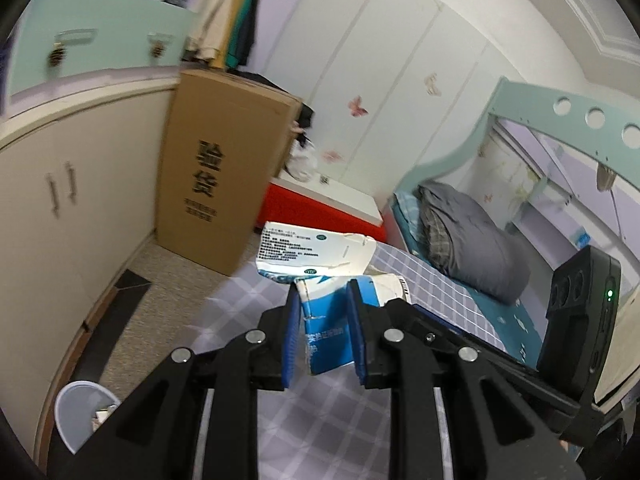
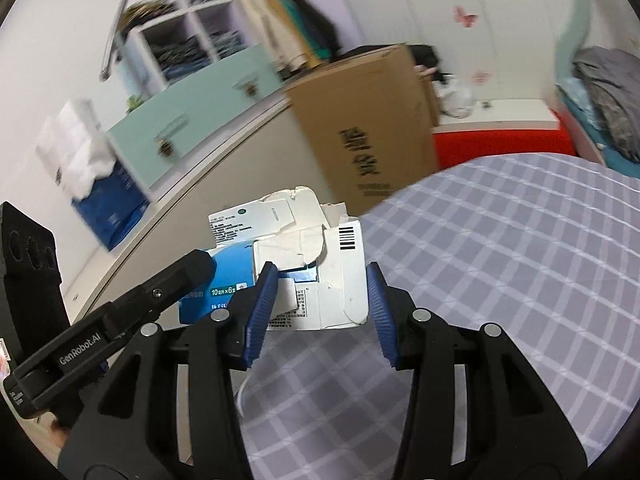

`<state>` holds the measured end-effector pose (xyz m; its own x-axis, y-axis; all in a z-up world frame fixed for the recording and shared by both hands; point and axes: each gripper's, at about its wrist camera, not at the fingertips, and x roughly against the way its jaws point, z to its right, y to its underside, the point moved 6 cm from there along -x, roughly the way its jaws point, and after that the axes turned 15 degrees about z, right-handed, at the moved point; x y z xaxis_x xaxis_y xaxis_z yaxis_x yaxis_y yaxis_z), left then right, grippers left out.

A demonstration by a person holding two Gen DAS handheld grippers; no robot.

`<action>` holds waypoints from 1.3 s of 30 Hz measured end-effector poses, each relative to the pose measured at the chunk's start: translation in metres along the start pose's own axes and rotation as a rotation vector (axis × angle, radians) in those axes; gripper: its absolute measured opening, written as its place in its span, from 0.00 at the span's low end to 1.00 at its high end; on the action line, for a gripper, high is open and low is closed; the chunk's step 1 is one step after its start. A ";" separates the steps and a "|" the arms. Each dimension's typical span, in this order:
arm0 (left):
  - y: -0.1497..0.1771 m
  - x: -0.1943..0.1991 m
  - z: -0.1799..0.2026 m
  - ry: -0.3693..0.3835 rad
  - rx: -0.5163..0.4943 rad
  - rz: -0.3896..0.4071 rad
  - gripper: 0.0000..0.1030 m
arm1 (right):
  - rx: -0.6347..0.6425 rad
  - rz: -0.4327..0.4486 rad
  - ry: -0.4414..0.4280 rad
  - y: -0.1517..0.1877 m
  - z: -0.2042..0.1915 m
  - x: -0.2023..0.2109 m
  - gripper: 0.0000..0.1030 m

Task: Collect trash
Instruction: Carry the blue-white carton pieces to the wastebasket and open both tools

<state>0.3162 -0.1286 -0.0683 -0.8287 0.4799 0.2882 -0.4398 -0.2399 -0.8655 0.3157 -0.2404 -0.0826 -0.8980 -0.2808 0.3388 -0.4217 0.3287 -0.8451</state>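
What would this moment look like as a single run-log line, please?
left tongs: shut on torn carton | right tongs: shut on same carton | carton: above checked cloth | bin: lower left

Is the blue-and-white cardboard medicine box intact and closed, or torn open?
Torn open. The blue-and-white cardboard medicine box shows ragged white flaps and a ripped, crumpled top panel; its end also looks torn in the left wrist view. Contents cannot be seen.

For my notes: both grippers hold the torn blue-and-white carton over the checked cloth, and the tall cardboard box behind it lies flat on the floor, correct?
Not quite: the left wrist view shows the tall cardboard box standing upright against the cabinet. The rest holds.
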 end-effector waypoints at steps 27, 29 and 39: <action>0.069 0.132 -0.310 -0.304 0.214 -0.020 0.21 | 0.162 -0.380 -0.179 0.215 -0.198 -0.157 0.44; 0.083 0.135 -0.328 -0.319 0.230 -0.040 0.21 | 0.172 -0.408 -0.178 0.233 -0.200 -0.165 0.44; 0.142 0.128 -0.390 -0.368 0.324 -0.143 0.22 | 0.194 -0.516 -0.151 0.299 -0.200 -0.202 0.44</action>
<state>0.2829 0.2279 -0.3138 -0.7935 0.2117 0.5706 -0.5944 -0.4706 -0.6521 0.3458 0.0953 -0.3209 -0.5482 -0.4914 0.6768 -0.7569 -0.0528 -0.6514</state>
